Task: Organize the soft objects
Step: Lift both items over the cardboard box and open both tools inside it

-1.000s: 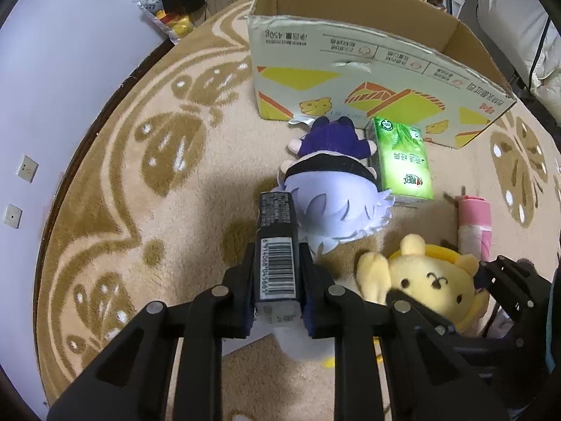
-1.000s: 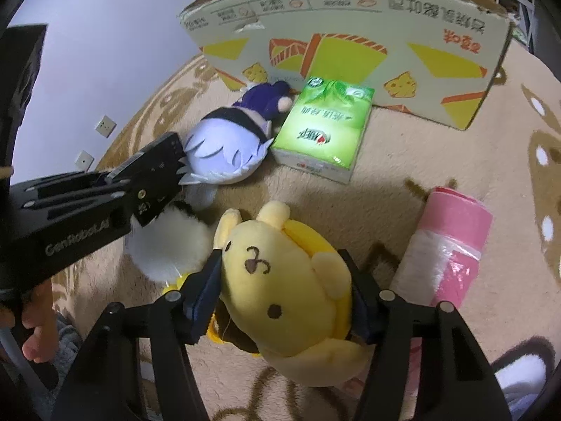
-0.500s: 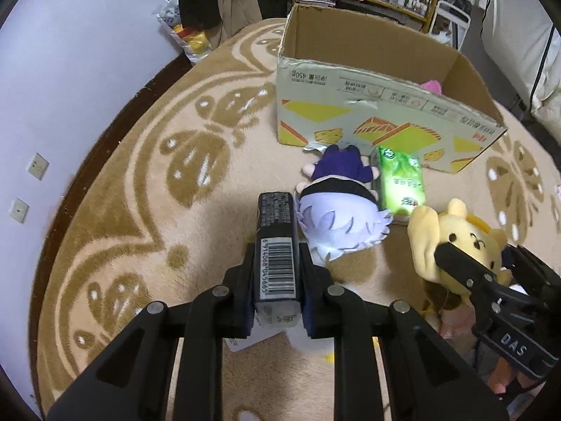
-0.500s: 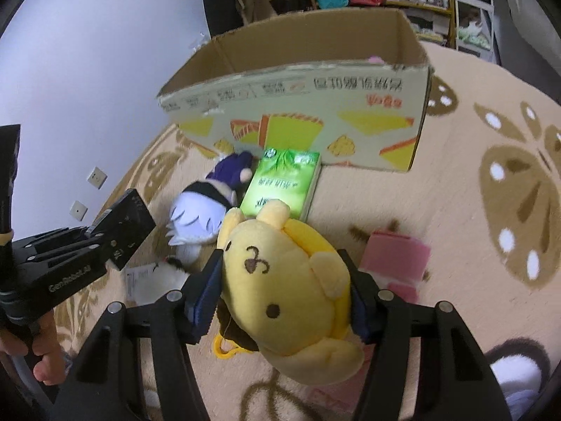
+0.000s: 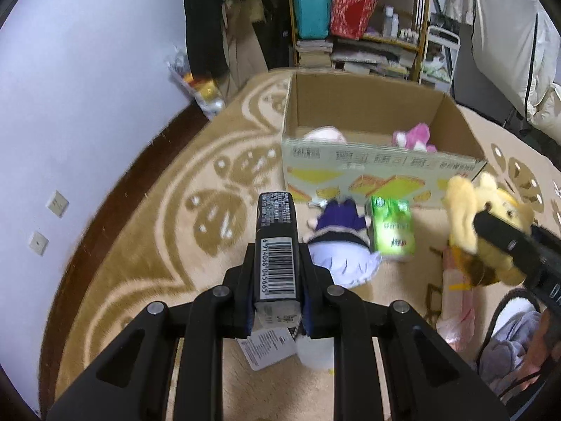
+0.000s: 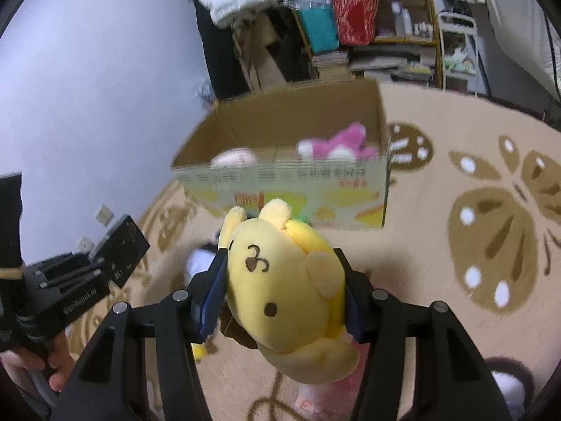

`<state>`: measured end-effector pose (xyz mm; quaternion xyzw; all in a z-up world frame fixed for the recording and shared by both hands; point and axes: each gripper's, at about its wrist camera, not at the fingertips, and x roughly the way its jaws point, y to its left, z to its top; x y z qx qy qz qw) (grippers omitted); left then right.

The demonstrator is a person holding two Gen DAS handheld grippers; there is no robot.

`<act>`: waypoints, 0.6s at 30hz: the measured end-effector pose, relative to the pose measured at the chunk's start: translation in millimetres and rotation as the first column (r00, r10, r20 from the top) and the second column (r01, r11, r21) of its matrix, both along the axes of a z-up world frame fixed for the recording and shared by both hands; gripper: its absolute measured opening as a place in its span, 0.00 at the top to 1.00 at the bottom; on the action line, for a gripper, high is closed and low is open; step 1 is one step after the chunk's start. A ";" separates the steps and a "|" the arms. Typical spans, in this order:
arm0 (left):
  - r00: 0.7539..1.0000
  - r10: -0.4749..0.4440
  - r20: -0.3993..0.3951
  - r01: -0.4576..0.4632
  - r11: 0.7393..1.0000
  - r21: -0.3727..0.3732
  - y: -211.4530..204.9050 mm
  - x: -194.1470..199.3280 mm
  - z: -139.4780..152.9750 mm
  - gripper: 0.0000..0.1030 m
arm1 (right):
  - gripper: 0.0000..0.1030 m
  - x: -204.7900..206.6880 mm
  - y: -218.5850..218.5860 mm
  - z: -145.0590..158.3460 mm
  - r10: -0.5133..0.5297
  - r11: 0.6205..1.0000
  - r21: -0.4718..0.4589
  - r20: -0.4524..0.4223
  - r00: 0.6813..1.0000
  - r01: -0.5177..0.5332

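Observation:
My left gripper [image 5: 277, 280] is shut on a slim black pack with a barcode [image 5: 277, 242], held above the rug. My right gripper [image 6: 282, 270] holds a yellow bear plush [image 6: 280, 280] in the air; its jaws are closing and the pads squeeze the plush's sides. The plush [image 5: 463, 210] also shows at the right of the left wrist view. Ahead stands an open cardboard box [image 5: 378, 165] with a pink plush [image 5: 413, 137] and a pale pink one [image 5: 324, 135] inside. A white-haired doll in purple [image 5: 340, 249] and a green tissue pack [image 5: 391, 228] lie before it.
A pink roll [image 5: 455, 280] lies on the beige patterned rug [image 5: 157, 245] below the yellow plush. A white item with a paper tag [image 5: 266, 351] lies under the left gripper. A white wall [image 5: 70, 105] runs along the left; crowded shelves [image 5: 368, 35] stand behind the box.
Both grippers have risen and tilted up with their loads. The yellow plush left the rug, and the inside of the box and the shelves came into view.

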<state>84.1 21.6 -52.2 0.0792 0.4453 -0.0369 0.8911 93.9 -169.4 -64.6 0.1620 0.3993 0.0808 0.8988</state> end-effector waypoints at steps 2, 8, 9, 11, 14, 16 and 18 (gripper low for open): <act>1.000 -0.007 0.028 0.006 1.000 0.009 -1.4 0.0 8.2 0.82 | 0.42 -0.7 -5.9 12.4 -0.013 1.000 0.002 0.035 0.999 0.013; 0.993 -0.053 0.107 0.047 0.997 0.059 -11.6 3.0 33.3 0.82 | 0.42 5.3 -15.4 37.0 -0.042 0.999 0.015 0.081 0.996 0.041; 0.991 -0.060 0.123 0.052 0.996 0.068 -13.4 4.2 37.9 0.82 | 0.42 6.1 -15.1 41.5 -0.044 0.999 0.012 0.090 0.995 0.043; 0.986 -0.059 0.154 0.047 0.996 0.076 -16.2 7.2 47.7 0.82 | 0.42 7.0 -16.2 53.5 -0.043 0.999 -0.006 0.109 0.993 0.044; 0.979 -0.048 0.200 0.033 0.997 0.076 -17.0 16.6 63.1 0.82 | 0.42 8.8 -19.1 68.1 -0.044 0.999 -0.020 0.148 0.988 0.047; 0.975 -0.039 0.217 0.026 0.998 0.065 -16.8 23.0 70.5 0.82 | 0.42 12.4 -21.1 77.7 -0.048 0.998 -0.020 0.170 0.984 0.053; 0.971 -0.039 0.234 0.026 0.998 0.058 -17.9 29.0 78.2 0.82 | 0.42 16.7 -22.6 85.0 -0.048 0.998 -0.021 0.188 0.981 0.053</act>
